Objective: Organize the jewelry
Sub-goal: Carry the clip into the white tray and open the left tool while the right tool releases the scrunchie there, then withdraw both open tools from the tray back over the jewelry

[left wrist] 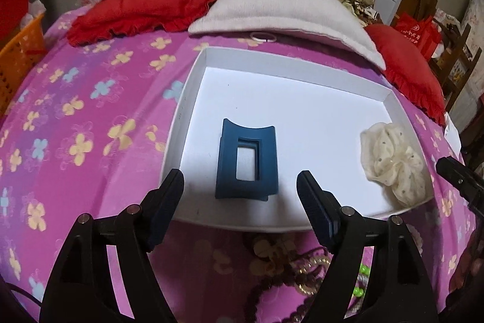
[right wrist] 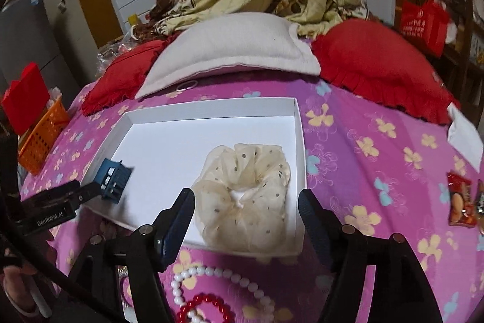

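Fingers of the left gripper stand wide apart, empty — the blue hair clip lies free on the floor of the white box. Right gripper fingers gape too, straddling the cream scrunchie in the same box. Bead bracelets lie on the pink bedspread — just beside the box's near rim.

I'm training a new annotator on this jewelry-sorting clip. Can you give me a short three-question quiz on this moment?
1. True or false: the blue hair claw lies inside the white box.
2. Which item sits ahead of the right gripper? A) red cushion B) cream scrunchie C) orange basket
3. Fill in: the white bead bracelet lies on the ____ bedspread, outside the box.

Key: 1 true; 2 B; 3 pink.
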Demonstrator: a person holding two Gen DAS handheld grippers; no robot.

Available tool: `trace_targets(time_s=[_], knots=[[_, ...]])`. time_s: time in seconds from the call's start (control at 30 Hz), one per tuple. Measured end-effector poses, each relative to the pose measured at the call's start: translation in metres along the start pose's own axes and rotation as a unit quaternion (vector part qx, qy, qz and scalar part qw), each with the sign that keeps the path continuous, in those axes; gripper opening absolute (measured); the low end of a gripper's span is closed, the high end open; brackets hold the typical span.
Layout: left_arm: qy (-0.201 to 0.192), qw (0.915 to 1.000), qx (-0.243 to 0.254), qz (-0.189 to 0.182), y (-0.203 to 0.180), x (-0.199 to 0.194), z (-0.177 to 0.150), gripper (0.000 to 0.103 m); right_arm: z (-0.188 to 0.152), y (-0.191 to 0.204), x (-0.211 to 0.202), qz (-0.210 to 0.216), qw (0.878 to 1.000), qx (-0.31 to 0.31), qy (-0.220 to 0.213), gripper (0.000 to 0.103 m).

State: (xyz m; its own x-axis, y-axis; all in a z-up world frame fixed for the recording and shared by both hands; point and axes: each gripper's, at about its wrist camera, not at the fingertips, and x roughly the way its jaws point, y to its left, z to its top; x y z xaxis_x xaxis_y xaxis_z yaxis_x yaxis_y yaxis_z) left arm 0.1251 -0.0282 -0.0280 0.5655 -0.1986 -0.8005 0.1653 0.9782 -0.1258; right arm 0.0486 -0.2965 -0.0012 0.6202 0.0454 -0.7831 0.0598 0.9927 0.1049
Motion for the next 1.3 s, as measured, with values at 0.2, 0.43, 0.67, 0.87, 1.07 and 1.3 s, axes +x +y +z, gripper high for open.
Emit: trace_targets(time_s=[0.2, 0.43, 0.67, 0.87, 1.07, 1.3], knots=[[-0.035, 0.999, 0.027, 0.007, -0.012, -0.031, -0.01, 0.077, -0.014, 0.011, -0.025, 0.006, 1.0, -0.005, -0.007, 0.069], [-0.067, 0.9967, 0.046, 0.005, -0.023, -0.064, -0.031, 0.077, -0.033, 0.026, -0.049, 0.016, 1.0, -0.013, -0.011, 0.074], [-0.088, 0.9949, 0.048, 0.012, -0.028, -0.093, -0.05, 0.077, -0.048, 0.038, -0.073, 0.01, 0.999, -0.019, -0.025, 0.074], [-0.101, 0.9928, 0.058, 0.028, -0.034, -0.11, -0.065, 0.077, -0.058, 0.044, -0.088, -0.002, 0.999, -0.02, -0.031, 0.08], [-0.112, 0.9915, 0.06, 0.029, -0.036, -0.124, -0.075, 0.077, -0.067, 0.043, -0.095, -0.011, 1.0, -0.007, -0.026, 0.08], [-0.123, 0.9903, 0.062, 0.024, -0.038, -0.139, -0.081, 0.078, -0.076, 0.044, -0.103, -0.013, 1.0, -0.006, -0.023, 0.08]])
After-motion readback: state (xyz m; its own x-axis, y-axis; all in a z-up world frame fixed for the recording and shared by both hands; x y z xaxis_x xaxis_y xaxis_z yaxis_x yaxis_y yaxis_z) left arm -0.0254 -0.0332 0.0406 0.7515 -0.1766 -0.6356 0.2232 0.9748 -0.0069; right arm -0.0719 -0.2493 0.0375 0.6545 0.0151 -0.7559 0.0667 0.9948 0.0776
